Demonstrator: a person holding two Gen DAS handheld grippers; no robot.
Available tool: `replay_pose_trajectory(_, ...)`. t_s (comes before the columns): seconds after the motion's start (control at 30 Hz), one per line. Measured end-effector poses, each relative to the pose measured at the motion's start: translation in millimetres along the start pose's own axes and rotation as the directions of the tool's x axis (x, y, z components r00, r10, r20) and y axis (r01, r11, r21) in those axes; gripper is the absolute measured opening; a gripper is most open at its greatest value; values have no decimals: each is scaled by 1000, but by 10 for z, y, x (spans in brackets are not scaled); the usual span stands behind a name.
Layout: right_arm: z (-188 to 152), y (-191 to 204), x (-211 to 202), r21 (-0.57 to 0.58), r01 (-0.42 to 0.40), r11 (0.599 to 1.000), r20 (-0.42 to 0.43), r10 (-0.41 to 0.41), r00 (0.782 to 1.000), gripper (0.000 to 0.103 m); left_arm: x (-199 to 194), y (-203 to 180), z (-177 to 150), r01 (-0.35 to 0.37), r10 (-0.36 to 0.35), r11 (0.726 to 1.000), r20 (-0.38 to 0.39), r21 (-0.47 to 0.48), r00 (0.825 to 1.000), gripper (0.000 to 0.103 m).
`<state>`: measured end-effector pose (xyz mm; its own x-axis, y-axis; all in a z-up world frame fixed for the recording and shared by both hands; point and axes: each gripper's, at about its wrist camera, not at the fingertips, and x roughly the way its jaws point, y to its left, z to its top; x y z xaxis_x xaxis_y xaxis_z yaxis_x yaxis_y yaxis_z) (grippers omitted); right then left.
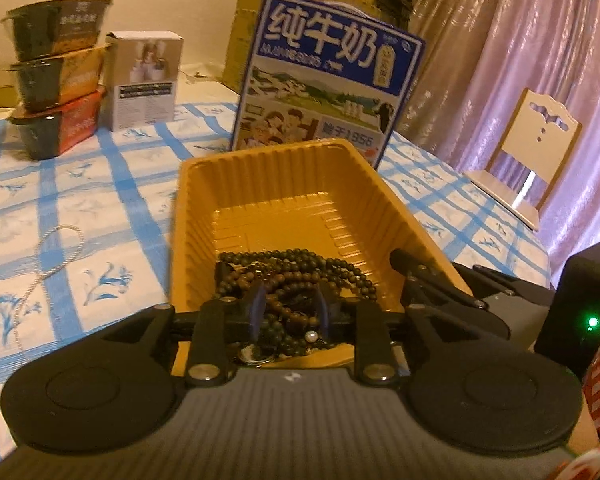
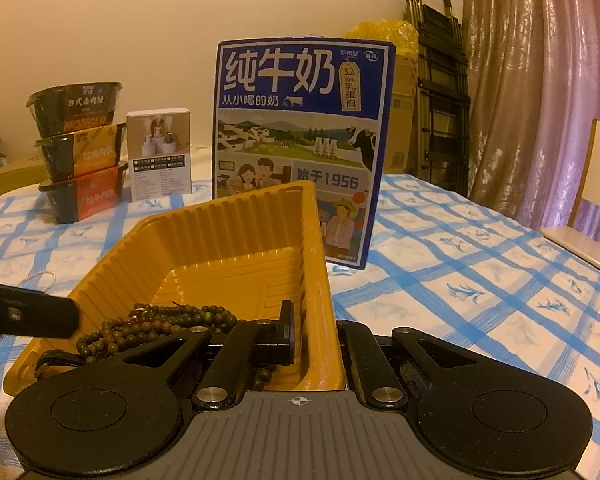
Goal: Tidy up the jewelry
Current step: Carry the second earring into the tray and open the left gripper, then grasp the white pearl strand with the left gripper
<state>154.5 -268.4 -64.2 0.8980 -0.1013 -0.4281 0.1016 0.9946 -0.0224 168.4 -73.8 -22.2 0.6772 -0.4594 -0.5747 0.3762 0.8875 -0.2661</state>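
Note:
An orange plastic tray [image 1: 284,184] stands on the checked tablecloth and holds a pile of dark wooden bead strings [image 1: 296,276]. My left gripper [image 1: 290,314] is open over the near end of the tray, its fingers just above the beads. My right gripper [image 2: 312,336] is shut on the tray's right wall [image 2: 314,280], one finger inside and one outside. The beads [image 2: 160,324] lie left of its inner finger. A thin pearl chain [image 1: 48,268] lies on the cloth left of the tray; it also shows in the right wrist view [image 2: 40,278].
A blue milk carton box [image 2: 300,148] stands right behind the tray. Three stacked food bowls [image 2: 80,148] and a small white box [image 2: 160,156] stand at the back left. A chair [image 1: 532,152] is at the table's right edge, with curtains behind.

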Motion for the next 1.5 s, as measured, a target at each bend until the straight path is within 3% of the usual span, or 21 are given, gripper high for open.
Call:
replay_pose_trajectory(0.13, -2, 1, -3, 0, 1, 1000, 0, -1, 1000, 6, -171, 147, -40, -47, 47, 999, 8, -19, 999, 25)
replay_pose_trajectory(0.3, -5, -7, -9, 1, 3, 1000, -2, -3, 1000, 6, -381, 457, -154, -165, 165, 986, -10, -28, 986, 25)
replay_pose_trajectory(0.43, 0, -6, -10, -1, 1, 1000, 1, -1, 1000, 6, -466, 757, -255, -273, 272, 961, -37, -35, 962, 25)
replay_pose_trajectory(0.7, 19, 25, -20, -9, -1, 1000, 6, 1, 1000, 6, -262, 1249, -372, -405, 402, 914, -90, -16, 911, 25)
replay_pose_trajectory(0.87, 17, 28, -20, -10, 0, 1000, 5, 0, 1000, 6, -35, 1447, -319, -429, 424, 903, -117, -14, 898, 25)
replay_pose_trajectory(1.2, 31, 25, 2, -10, 3, 1000, 1, -3, 1000, 6, 299, 1584, -211, -439, 437, 899, -139, 18, 889, 24)
replay_pose_trajectory(1.5, 32, 22, 7, -11, 3, 1000, -1, -3, 1000, 6, 331, 1592, -204, -445, 443, 895, -136, 11, 886, 1)
